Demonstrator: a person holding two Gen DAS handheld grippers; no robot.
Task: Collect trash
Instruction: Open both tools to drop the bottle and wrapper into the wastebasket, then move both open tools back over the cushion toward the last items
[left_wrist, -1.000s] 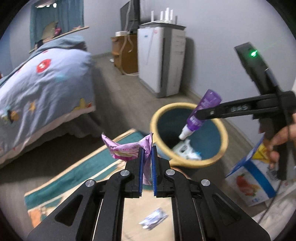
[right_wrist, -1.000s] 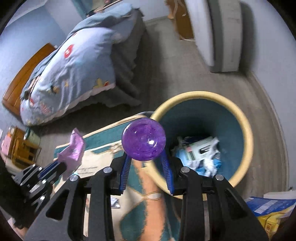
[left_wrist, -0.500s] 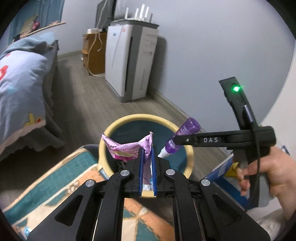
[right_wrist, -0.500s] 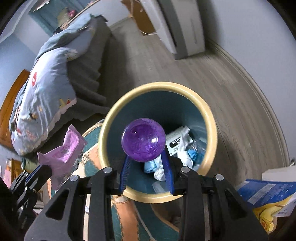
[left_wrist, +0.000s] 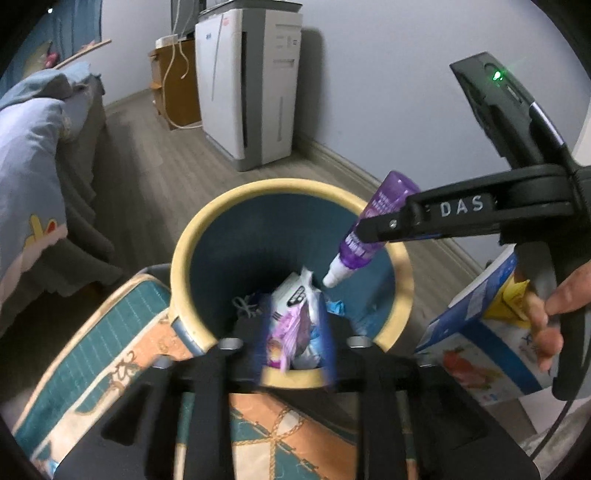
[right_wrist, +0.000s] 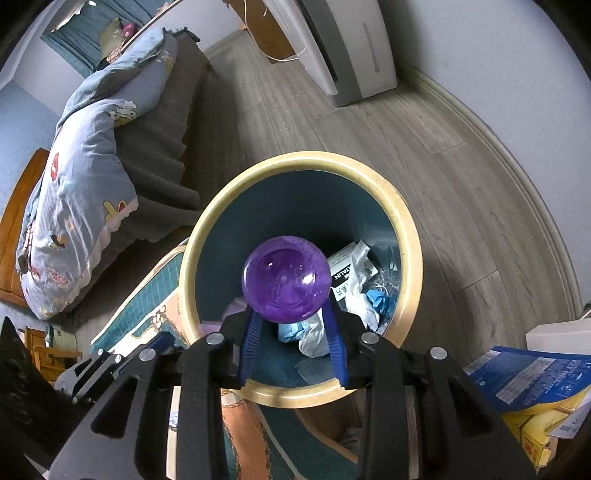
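Note:
A round bin with a cream rim and blue inside holds several pieces of trash. My left gripper is open over the bin's near edge; a pink-purple wrapper is between its blue pads, blurred, apart from them. My right gripper is shut on a purple bottle, held over the bin with its white cap pointing down. The right gripper also shows in the left wrist view.
A patterned teal and orange rug lies beside the bin. A blue carton sits to the right. A bed with a blue quilt is left; a white appliance stands by the wall.
My left gripper moved over the bin and opened, letting go of the wrapper, which now drops between the pads. My right gripper moved further over the bin, still holding the bottle.

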